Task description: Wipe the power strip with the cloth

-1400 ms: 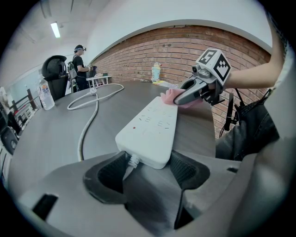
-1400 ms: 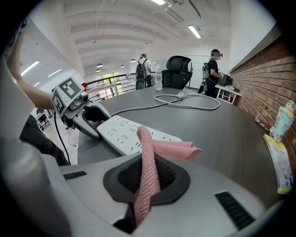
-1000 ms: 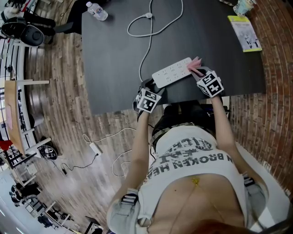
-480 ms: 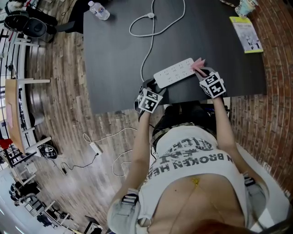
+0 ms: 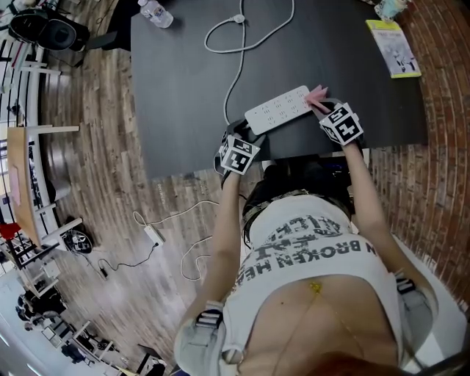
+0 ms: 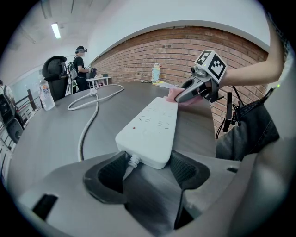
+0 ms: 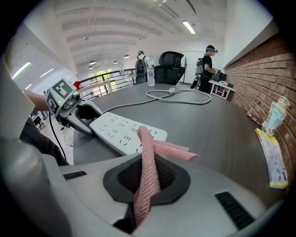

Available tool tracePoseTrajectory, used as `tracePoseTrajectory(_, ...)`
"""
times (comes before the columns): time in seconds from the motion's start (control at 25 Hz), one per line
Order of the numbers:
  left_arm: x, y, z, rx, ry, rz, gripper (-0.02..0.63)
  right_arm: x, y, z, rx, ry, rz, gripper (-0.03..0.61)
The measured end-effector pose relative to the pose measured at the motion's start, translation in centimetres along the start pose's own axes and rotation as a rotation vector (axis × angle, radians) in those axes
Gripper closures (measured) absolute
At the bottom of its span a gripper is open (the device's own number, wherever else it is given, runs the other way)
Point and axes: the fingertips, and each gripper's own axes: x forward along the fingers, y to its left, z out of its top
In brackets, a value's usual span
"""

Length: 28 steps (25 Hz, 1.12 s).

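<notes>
A white power strip [image 5: 277, 110] lies slanted near the front edge of the black table [image 5: 183, 88]. My left gripper [image 5: 243, 139] is shut on the strip's cord end [image 6: 147, 148]; its pads sit against both sides of that end. My right gripper [image 5: 325, 110] is shut on a pink cloth [image 7: 148, 171]. The folded cloth [image 5: 317, 96] sticks out past the jaws and rests on the strip's other end [image 7: 122, 132]. In the left gripper view the right gripper [image 6: 185, 95] is at the far end of the strip with the cloth [image 6: 172, 95] under it.
The strip's white cord [image 5: 235, 44] loops across the table toward the back. A water bottle [image 5: 154, 12] stands at the back left. A yellow booklet [image 5: 393, 48] and a small cup [image 5: 388, 7] are at the back right. The table's front edge runs just below both grippers.
The right gripper and its cloth have moved slightly farther up the table at the strip's right end. The left gripper stays on the cord end.
</notes>
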Motion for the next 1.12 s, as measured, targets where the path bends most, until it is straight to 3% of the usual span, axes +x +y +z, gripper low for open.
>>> tracePoseTrajectory(0.32,0.0,0.0,-0.3,0.014,0.023,-0.017,0.331,-0.1,0.0,0.0,-0.016,-0.022,-0.033,0.561)
tracePoseTrajectory(0.52,-2.1,-0.4,0.5,0.061,0.022,-0.006,0.333,-0.6,0.9,0.8,-0.057,-0.054,0.002,0.561)
tracePoseTrajectory(0.68,-5.8,-1.4,4.4,0.028,-0.129,0.020,0.377,-2.2,3.0,3.0,-0.132,-0.144,0.065,0.561)
tracePoseTrajectory(0.88,-9.7,-2.8,9.0,-0.087,-0.351,0.033,0.577,-4.9,5.2,5.9,-0.183,-0.254,0.094,0.561)
tracePoseTrajectory(1.12,-13.7,-5.0,13.0,-0.157,-0.545,0.012,0.603,-9.9,7.9,9.6,-0.182,-0.458,0.083,0.561)
